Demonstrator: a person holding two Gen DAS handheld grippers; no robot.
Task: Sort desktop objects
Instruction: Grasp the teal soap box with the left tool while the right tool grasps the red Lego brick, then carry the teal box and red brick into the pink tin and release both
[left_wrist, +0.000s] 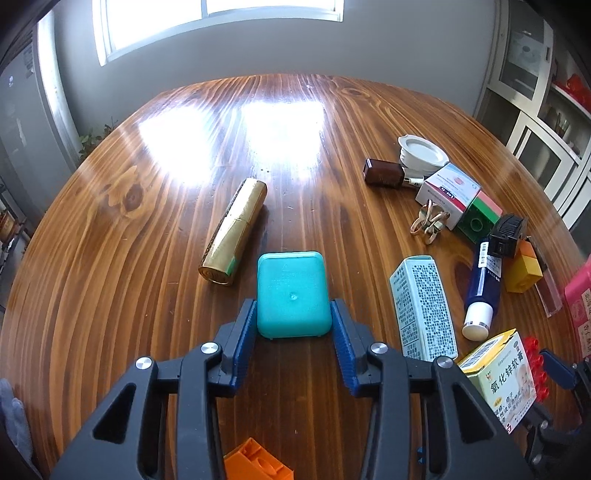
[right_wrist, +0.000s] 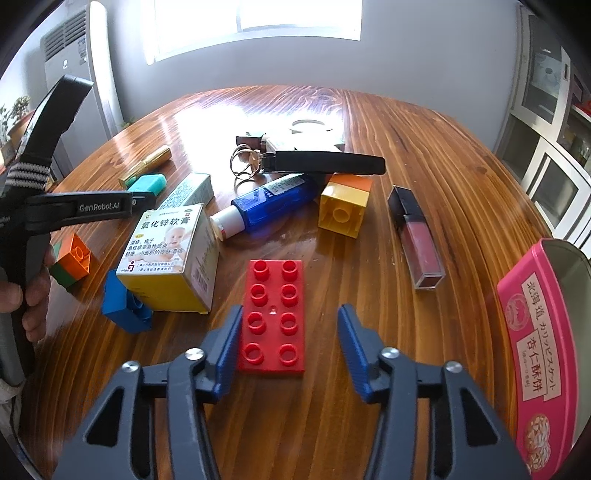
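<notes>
Left tongs (left_wrist: 294, 314) clamp the teal case (left_wrist: 293, 294); right tongs (right_wrist: 290, 332), open, straddle the red brick (right_wrist: 272, 315); pink tin (right_wrist: 543, 354) at the table's (right_wrist: 424, 155) right edge, contents unseen.

Both tongs, the left tongs (left_wrist: 294, 321) and the right tongs (right_wrist: 290, 338), share black angular arms with triangular cut-outs, silver round screws and ribbed blue pads. Seen from the right wrist, the left one's black handle reads "GenRobot.AI" in pale letters and wears a black-and-white striped band.

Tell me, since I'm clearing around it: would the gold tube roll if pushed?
Probably. The gold tube is cylindrical and lies on its side on the glossy wooden table, so a sideways push would likely roll it. Its shiny surface may also be slippery.
</notes>
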